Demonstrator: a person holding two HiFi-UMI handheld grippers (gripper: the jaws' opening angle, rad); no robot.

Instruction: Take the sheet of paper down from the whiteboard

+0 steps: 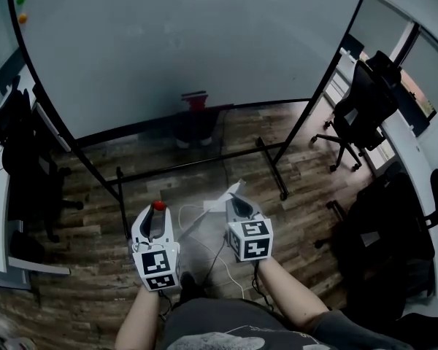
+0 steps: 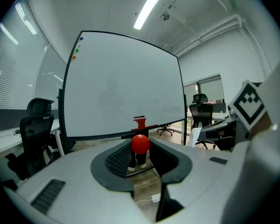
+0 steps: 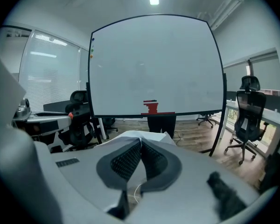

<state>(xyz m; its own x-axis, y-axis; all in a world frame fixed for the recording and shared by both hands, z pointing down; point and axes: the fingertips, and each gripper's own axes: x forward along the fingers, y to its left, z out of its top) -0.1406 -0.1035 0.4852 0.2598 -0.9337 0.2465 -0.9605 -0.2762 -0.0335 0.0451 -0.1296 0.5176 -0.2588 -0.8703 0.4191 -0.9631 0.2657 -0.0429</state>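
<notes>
Fingers (image 3: 125, 162) of the right gripper (image 3: 141, 144) are pressed together on the sheet of paper (image 3: 147, 136), whose white edge pokes out past their tips toward the far side. The sheet is off the whiteboard (image 1: 190, 42) and well apart from it, held low on the near side over the wood floor (image 1: 95, 195). On the left gripper (image 1: 158, 212), the fingers (image 2: 115, 160) stand partly spread and pinch a red ball-shaped magnet (image 2: 140, 143) at their tips. Both grippers sit side by side near the person, the left one left of the right one. A red object (image 1: 196, 102) rests at the whiteboard's lower edge, and a black office chair (image 1: 361, 104) stands at the far right.
</notes>
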